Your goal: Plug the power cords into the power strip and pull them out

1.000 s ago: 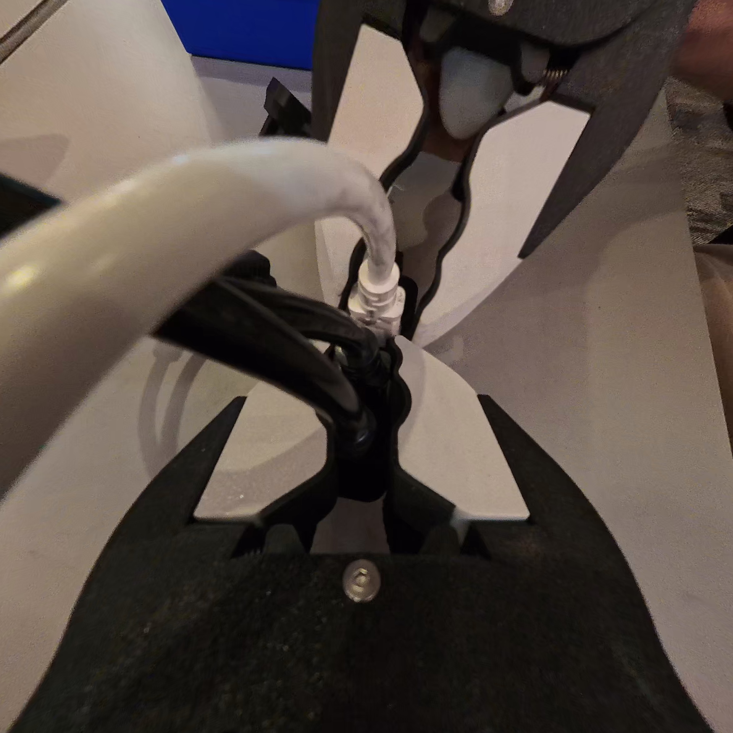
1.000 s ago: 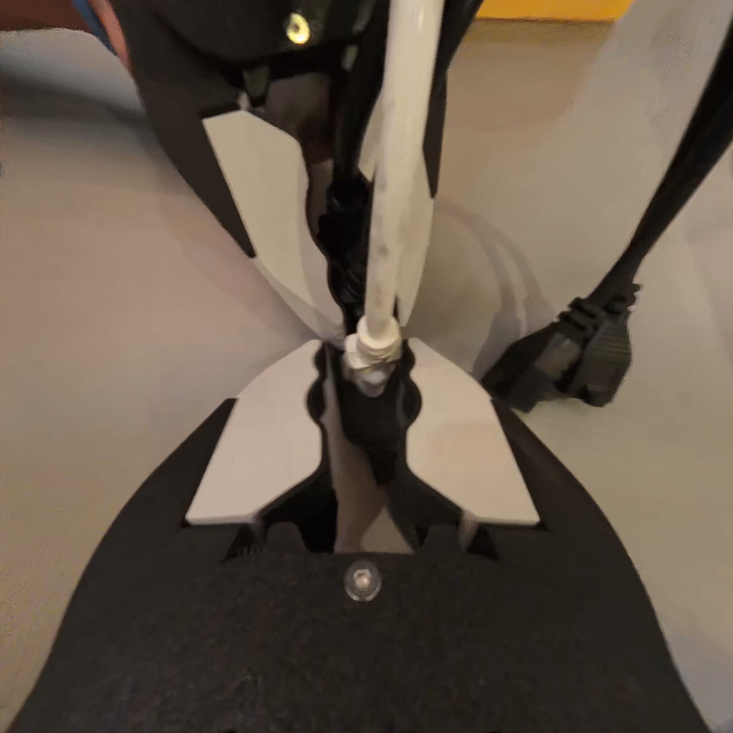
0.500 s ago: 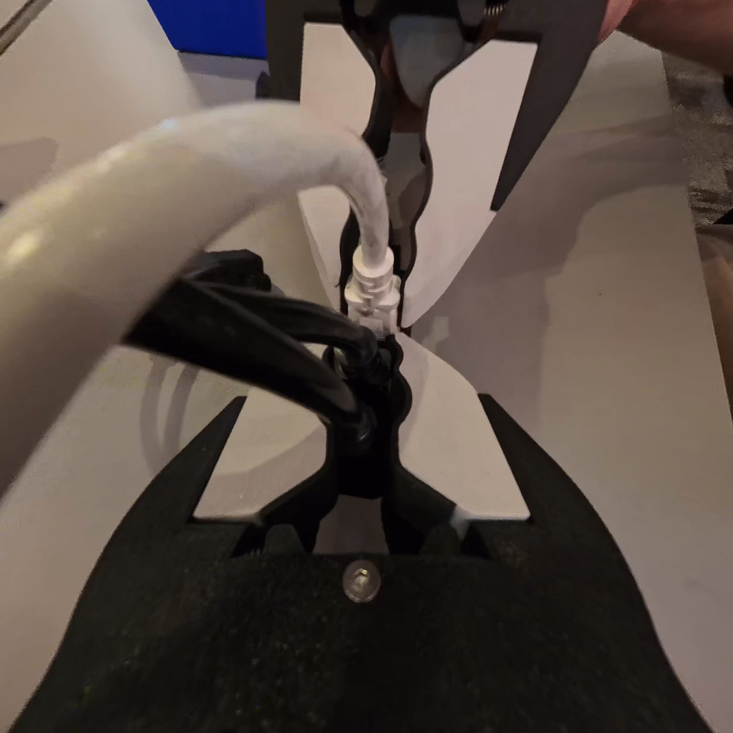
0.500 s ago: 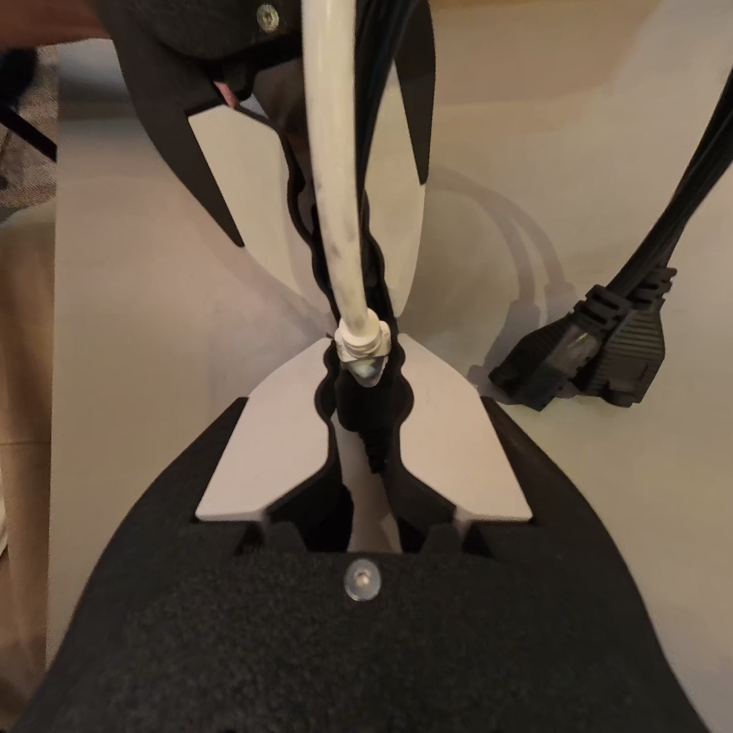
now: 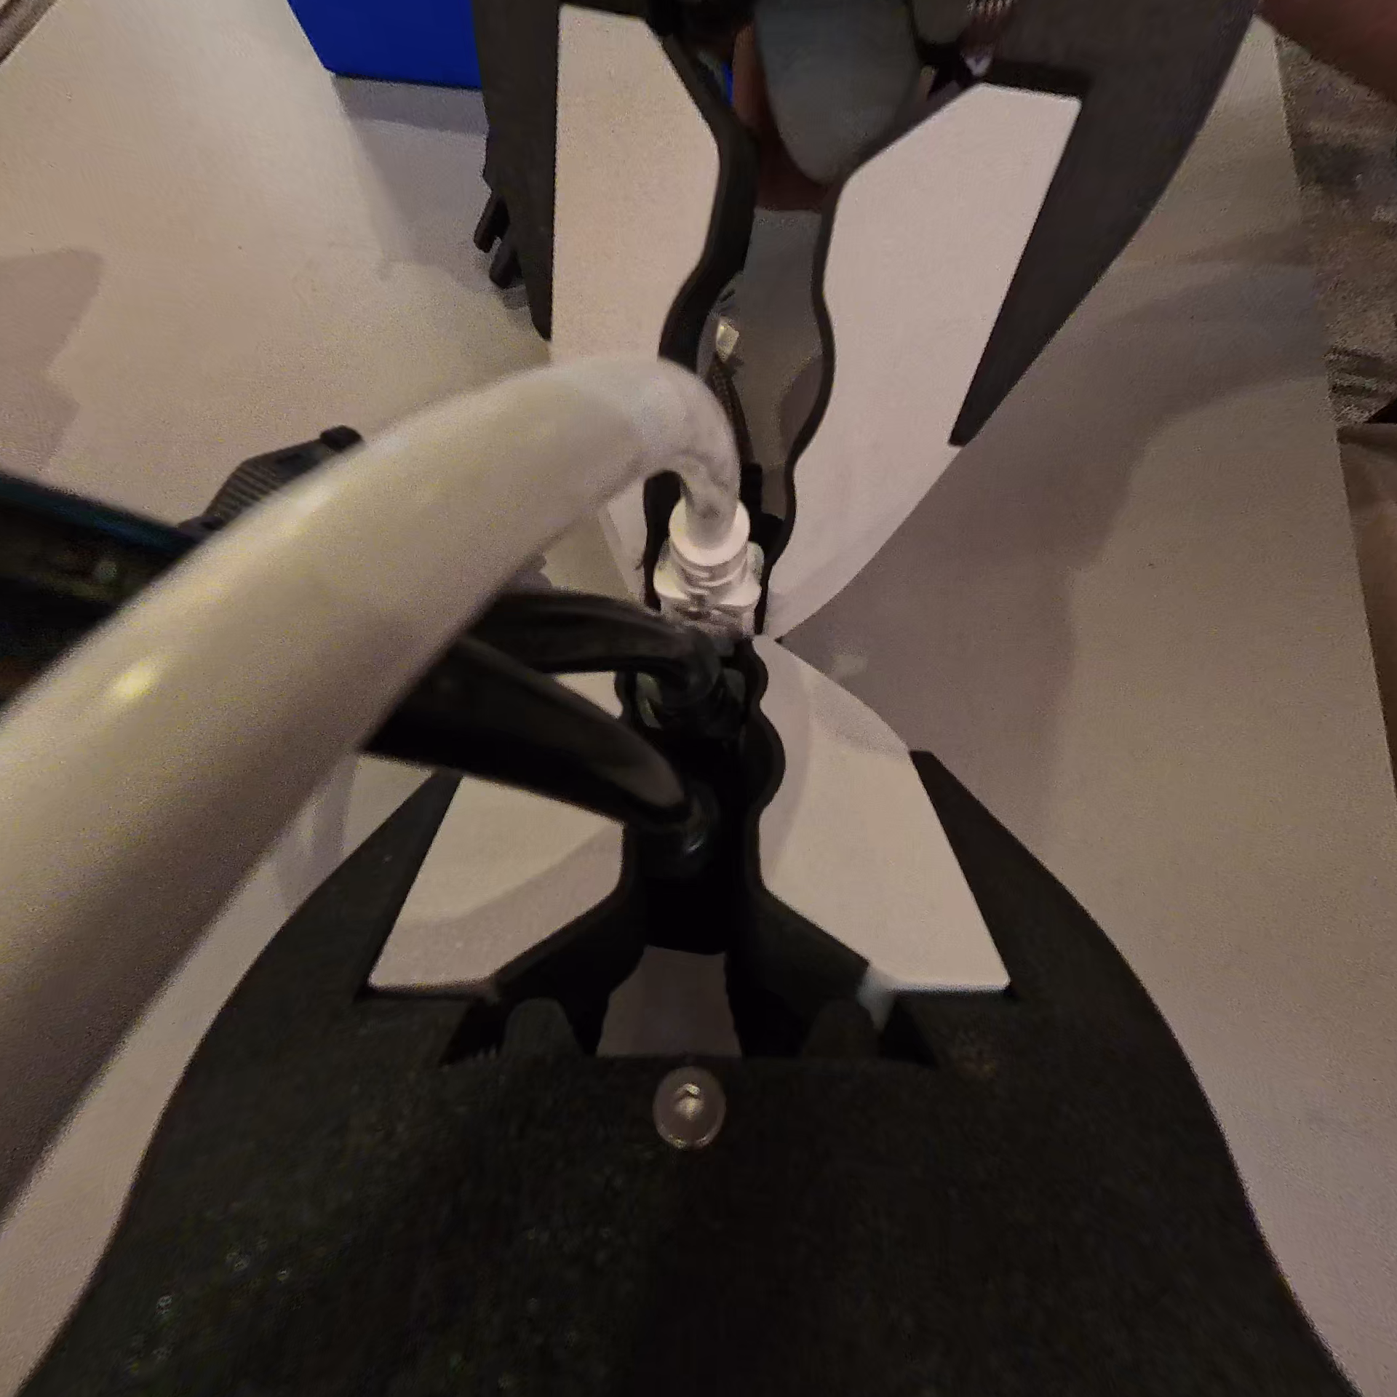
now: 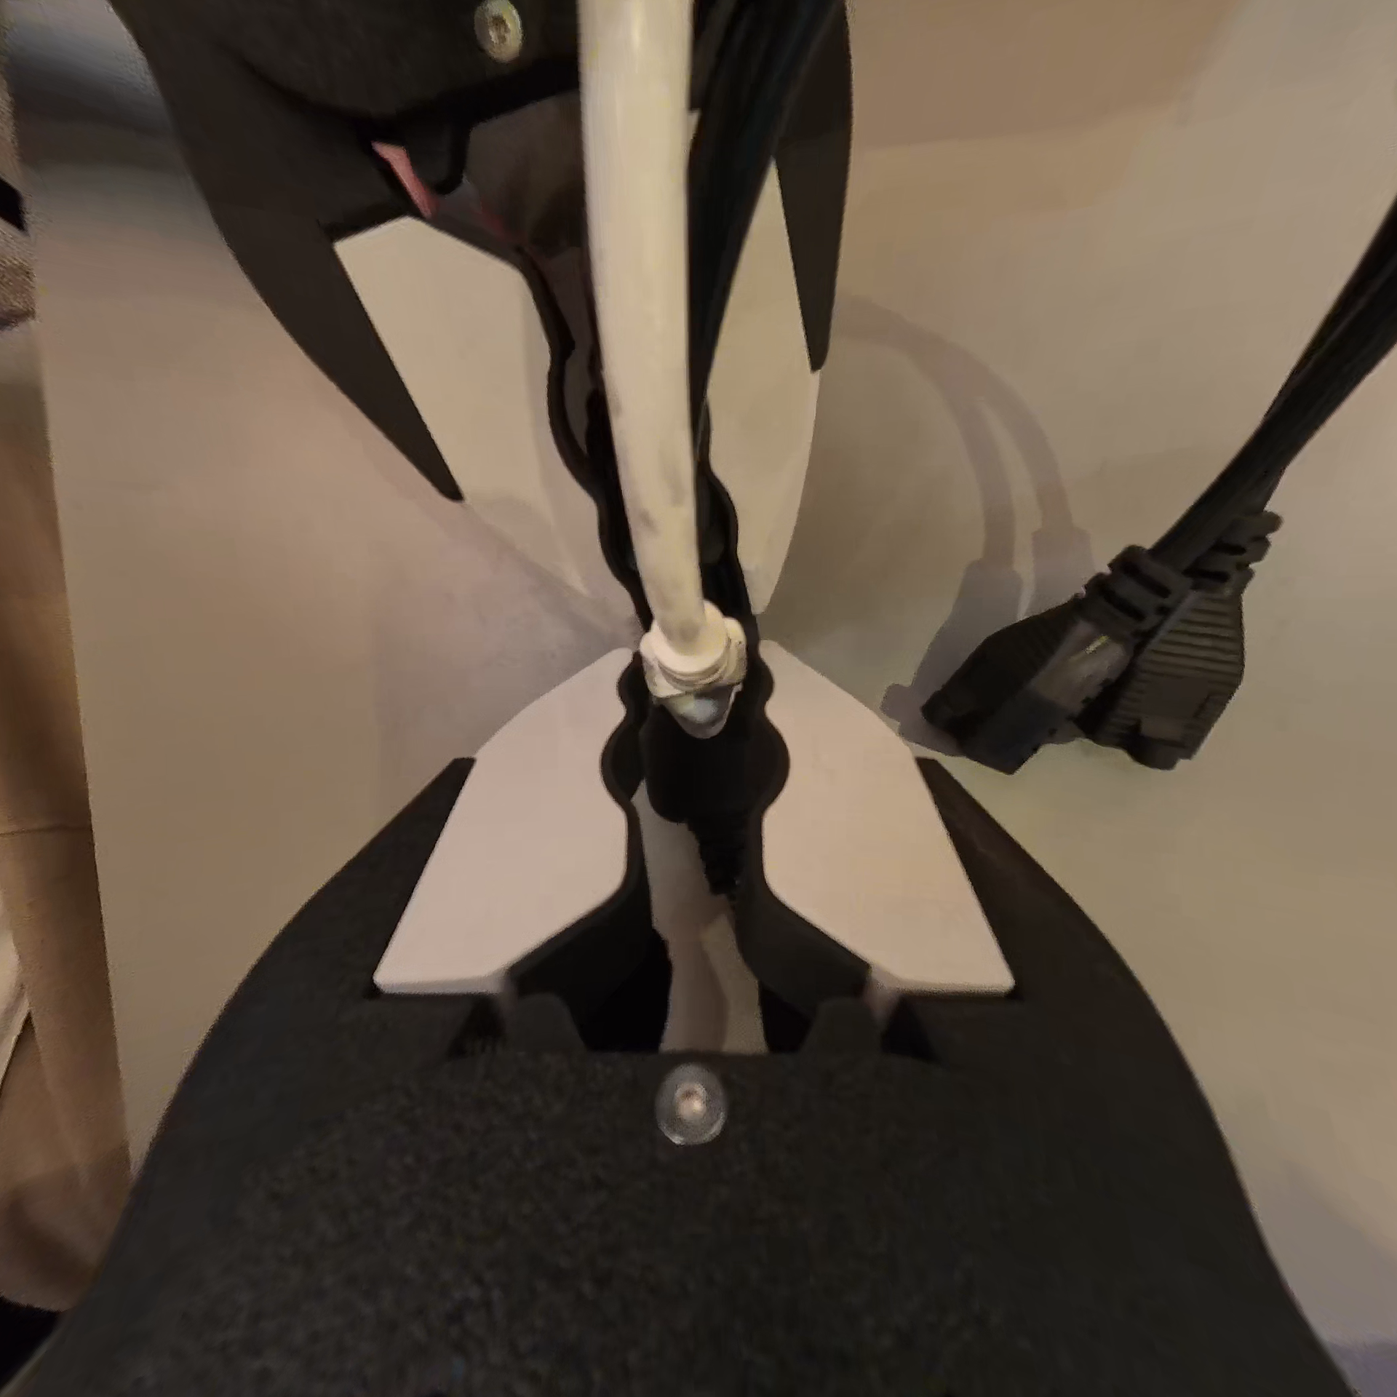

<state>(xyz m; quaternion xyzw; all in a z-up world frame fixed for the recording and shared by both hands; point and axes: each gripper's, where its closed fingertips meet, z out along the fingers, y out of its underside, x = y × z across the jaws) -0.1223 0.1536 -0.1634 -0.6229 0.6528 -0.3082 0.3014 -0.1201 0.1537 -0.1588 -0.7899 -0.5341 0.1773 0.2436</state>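
Note:
My left gripper (image 5: 744, 650) is shut on a black plug (image 5: 703, 824) whose black cords (image 5: 529, 726) curve off to the left. My right gripper (image 6: 695, 654) meets it tip to tip and is shut on a black body (image 6: 699, 763), where the ribbed collar (image 6: 692, 665) of a thick white cord (image 6: 642, 340) enters. The same collar (image 5: 707, 567) and white cord (image 5: 302, 605) show in the left wrist view, which also shows the right gripper (image 5: 756, 605) from the front. I cannot tell whether the black body is the power strip.
Two loose black plugs (image 6: 1088, 680) lie on the white table (image 6: 227, 680), right of my right gripper. One black plug (image 5: 280, 469) shows behind the white cord. A hand (image 5: 1345, 45) and a blue object (image 5: 393, 38) are at the far edge. The tips of both grippers are at nearly the same place. The blue object (image 5: 393, 38) is about equally far from each gripper, around 30 cm.
Both grippers stay shut and tip to tip. The right gripper has tilted and come closer in the left wrist view. The white cord's arch has dropped lower.

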